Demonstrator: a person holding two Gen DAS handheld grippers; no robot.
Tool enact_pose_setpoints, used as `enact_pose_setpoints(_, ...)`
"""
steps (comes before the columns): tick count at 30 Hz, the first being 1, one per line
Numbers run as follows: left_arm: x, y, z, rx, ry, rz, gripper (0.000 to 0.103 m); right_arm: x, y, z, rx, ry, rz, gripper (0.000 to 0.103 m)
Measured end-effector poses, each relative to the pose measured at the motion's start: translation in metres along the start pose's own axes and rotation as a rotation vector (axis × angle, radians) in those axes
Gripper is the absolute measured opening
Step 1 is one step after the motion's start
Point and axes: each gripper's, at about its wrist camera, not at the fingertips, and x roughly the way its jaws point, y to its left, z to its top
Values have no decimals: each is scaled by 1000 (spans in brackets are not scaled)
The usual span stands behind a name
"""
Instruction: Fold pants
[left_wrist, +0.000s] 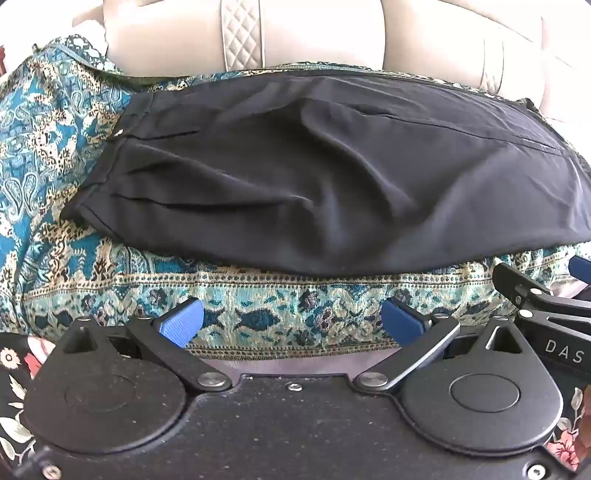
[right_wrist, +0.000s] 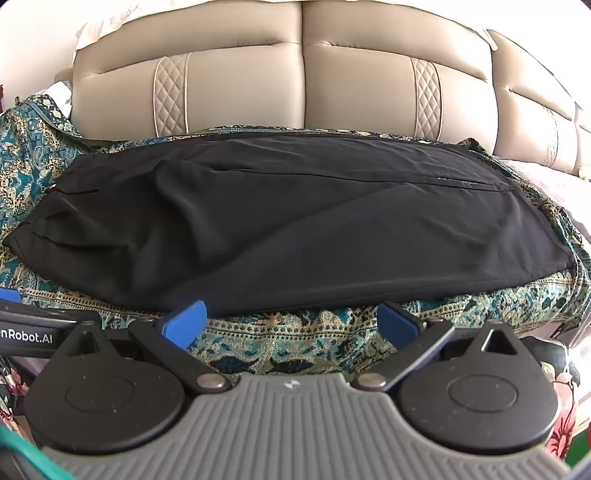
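Hovering with both claws spread wide and empty before black pants laid on a patterned throw.

Left wrist view: the left claw gapes open at bottom centre, holding nothing, short of the pants, which fill the middle of the frame, waistband at left, rumpled with raised creases. The right claw pokes in at the right edge, close enough to knock against the left if both reach inward. Right wrist view: the right claw is likewise open and empty at the bottom; the pants lie across the centre on the teal throw. A pinch could snag the throw, or catch only one slippery layer. The beige sofa back crowds the far edge.
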Motion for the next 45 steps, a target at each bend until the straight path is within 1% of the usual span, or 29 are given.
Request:
enact_pose_setpoints(4, -2, -4, -1, 25, -20, 28, 103, 0, -1, -1, -6, -3, 1, 103)
enact_pose_setpoints(5, -5, -7, -5, 30, -35, 37, 103, 1, -1, -1, -8, -4, 0, 103)
enact_pose_setpoints(6, -2, -6, -5, 23, -22, 34, 103, 0, 0, -2, -11, -4, 0, 103)
enact_pose_setpoints(15, -5, -1, 1, 8, -12, 24, 103, -1, 2, 0, -11, -8, 2, 103)
enact_pose_setpoints(45, -8, -1, 3, 21, -23, 32, 103, -1, 0, 0, -18, -11, -4, 103)
